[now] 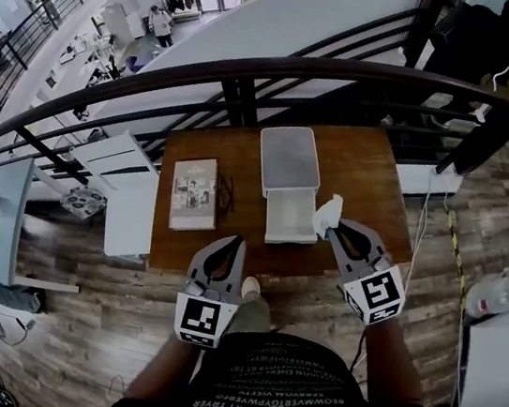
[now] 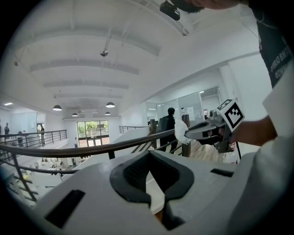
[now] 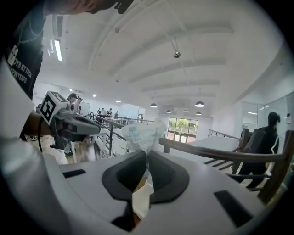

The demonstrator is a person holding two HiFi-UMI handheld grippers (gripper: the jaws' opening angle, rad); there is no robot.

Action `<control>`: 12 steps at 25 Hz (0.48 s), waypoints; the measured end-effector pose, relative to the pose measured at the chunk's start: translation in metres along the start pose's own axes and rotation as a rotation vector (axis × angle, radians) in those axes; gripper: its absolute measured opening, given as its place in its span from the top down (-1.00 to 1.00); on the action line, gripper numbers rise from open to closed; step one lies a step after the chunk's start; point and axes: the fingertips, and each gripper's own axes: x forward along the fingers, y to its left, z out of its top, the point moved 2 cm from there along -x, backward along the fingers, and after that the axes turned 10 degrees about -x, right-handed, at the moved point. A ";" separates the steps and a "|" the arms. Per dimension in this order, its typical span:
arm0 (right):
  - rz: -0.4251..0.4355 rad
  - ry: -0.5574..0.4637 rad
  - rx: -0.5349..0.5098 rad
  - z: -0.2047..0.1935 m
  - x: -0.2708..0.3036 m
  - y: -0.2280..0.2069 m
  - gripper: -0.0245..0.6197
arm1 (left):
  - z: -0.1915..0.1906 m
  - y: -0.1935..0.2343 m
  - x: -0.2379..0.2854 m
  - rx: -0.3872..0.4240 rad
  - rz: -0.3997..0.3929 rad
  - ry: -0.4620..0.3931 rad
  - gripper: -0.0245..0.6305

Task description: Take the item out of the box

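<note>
A white box (image 1: 290, 216) stands open on the wooden table (image 1: 362, 181), its lid (image 1: 287, 159) folded back behind it. My right gripper (image 1: 334, 227) is raised just right of the box and is shut on a small white packet (image 1: 327, 212). In the right gripper view the crumpled packet (image 3: 142, 135), with blue print, sticks up from between the closed jaws of the right gripper (image 3: 147, 156). My left gripper (image 1: 228, 243) hovers at the table's near edge, left of the box, shut and empty. In the left gripper view the left gripper (image 2: 149, 158) holds nothing, and the packet (image 2: 181, 131) shows at the right.
A book (image 1: 194, 194) lies on the left part of the table with a pair of glasses (image 1: 226, 194) beside it. A dark railing (image 1: 255, 70) runs behind the table. A white cable (image 1: 421, 232) hangs off the table's right side over the wooden floor.
</note>
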 end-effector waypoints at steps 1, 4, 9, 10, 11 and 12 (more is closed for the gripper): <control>-0.001 -0.012 0.000 0.005 -0.006 0.001 0.87 | -0.002 -0.004 -0.003 0.003 -0.006 0.004 0.91; -0.008 -0.047 -0.010 0.019 -0.022 0.002 0.87 | -0.007 -0.015 -0.010 0.017 -0.025 0.020 0.91; -0.019 -0.090 -0.024 0.032 -0.045 -0.004 0.87 | -0.012 -0.030 -0.012 0.028 -0.033 0.043 0.91; -0.023 -0.091 -0.023 0.033 -0.049 -0.007 0.87 | -0.012 -0.033 -0.011 0.029 -0.034 0.049 0.91; -0.028 -0.092 -0.020 0.033 -0.051 -0.010 0.87 | -0.012 -0.034 -0.010 0.027 -0.033 0.054 0.91; -0.032 -0.093 -0.016 0.032 -0.053 -0.012 0.87 | -0.012 -0.034 -0.009 0.025 -0.029 0.057 0.91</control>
